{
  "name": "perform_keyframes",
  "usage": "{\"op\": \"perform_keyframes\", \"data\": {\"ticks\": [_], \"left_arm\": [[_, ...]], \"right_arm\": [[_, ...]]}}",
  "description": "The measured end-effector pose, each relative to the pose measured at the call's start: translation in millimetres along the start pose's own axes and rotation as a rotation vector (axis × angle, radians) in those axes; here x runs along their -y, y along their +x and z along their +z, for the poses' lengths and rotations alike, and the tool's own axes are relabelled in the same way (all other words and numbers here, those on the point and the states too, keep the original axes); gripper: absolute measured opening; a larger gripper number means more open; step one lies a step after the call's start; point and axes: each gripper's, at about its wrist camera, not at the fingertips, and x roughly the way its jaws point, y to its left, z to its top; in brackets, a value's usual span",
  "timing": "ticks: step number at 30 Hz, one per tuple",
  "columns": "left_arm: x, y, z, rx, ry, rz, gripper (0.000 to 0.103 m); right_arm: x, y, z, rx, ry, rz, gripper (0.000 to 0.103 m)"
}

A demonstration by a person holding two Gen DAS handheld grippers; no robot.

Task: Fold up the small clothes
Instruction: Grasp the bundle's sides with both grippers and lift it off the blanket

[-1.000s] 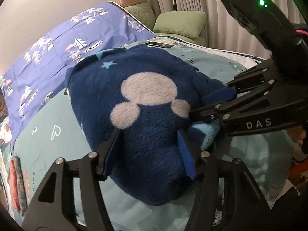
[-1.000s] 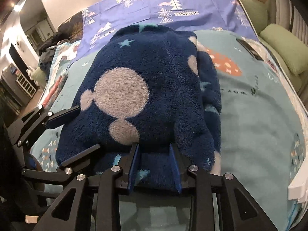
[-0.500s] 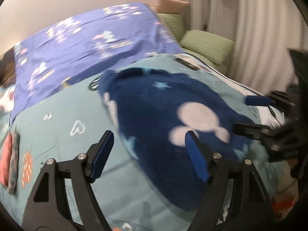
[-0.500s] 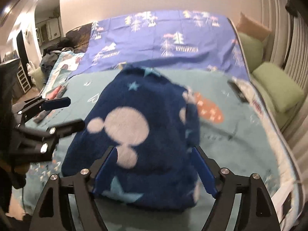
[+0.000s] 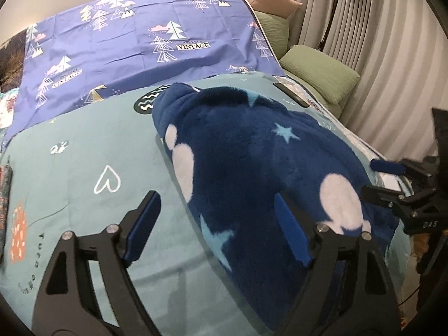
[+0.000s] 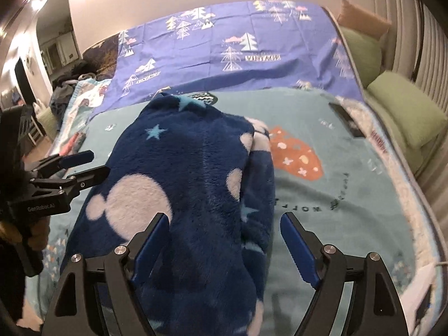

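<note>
A folded navy fleece garment [image 5: 252,162] with pale round blotches and light blue stars lies on the teal bedspread [image 5: 84,145]. It also shows in the right wrist view [image 6: 190,173]. My left gripper [image 5: 218,229] is open and empty, held above the garment's near left edge. My right gripper [image 6: 226,240] is open and empty, above the garment's near end. Each gripper shows in the other's view: the right one [image 5: 389,182] at the garment's right side, the left one [image 6: 81,165] at its left side, both apart from the cloth.
A purple sheet with tree prints [image 5: 134,39] covers the far half of the bed. Green pillows [image 5: 319,70] and curtains [image 5: 392,56] stand at the right. A dark flat remote [image 6: 344,117] lies near the right bed edge. A cluttered room opens at the left [image 6: 42,70].
Both grippers have let go of the garment, opened wide and pulled back and up. The garment now lies folded on the bed.
</note>
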Motion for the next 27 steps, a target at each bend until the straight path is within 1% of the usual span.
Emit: {"op": "perform_keyframes", "data": {"ticks": [2, 3, 5, 7, 8, 9, 14, 17, 18, 22, 27], "left_arm": [[-7.3, 6.6, 4.3, -0.006, -0.021, -0.029, 0.091], [-12.0, 10.9, 5.8, -0.014, -0.037, -0.053, 0.092], [-20.5, 18.8, 7.9, -0.031, -0.071, -0.1, 0.097], [-30.9, 28.5, 8.7, -0.051, -0.121, -0.159, 0.1], [-34.3, 32.2, 9.0, -0.058, -0.139, -0.179, 0.101], [-38.7, 37.6, 9.9, -0.067, -0.163, -0.207, 0.102], [-42.2, 52.1, 14.3, -0.058, -0.187, -0.262, 0.103], [-46.1, 62.8, 18.5, -0.065, -0.207, -0.31, 0.103], [-48.4, 68.8, 20.1, -0.075, -0.221, -0.339, 0.103], [-57.0, 91.5, 24.5, -0.128, -0.277, -0.448, 0.103], [-57.5, 111.2, 27.4, -0.159, -0.292, -0.522, 0.103]], "right_arm": [[12.1, 8.9, 2.7, -0.017, 0.035, 0.063, 0.085], [23.2, 17.5, 5.3, -0.034, 0.063, 0.129, 0.086], [39.6, 29.7, 8.4, -0.057, 0.119, 0.222, 0.089], [58.3, 43.6, 10.9, -0.083, 0.189, 0.328, 0.091], [63.5, 48.8, 11.9, -0.094, 0.206, 0.366, 0.093], [67.2, 54.6, 12.9, -0.104, 0.213, 0.408, 0.093], [75.7, 78.6, 18.8, -0.117, 0.214, 0.56, 0.099], [82.3, 98.5, 25.6, -0.148, 0.249, 0.664, 0.1], [83.9, 108.6, 28.1, -0.17, 0.262, 0.707, 0.101], [85.2, 125.5, 41.0, -0.189, 0.253, 0.775, 0.102], [78.6, 141.4, 56.1, -0.227, 0.21, 0.806, 0.103]]}}
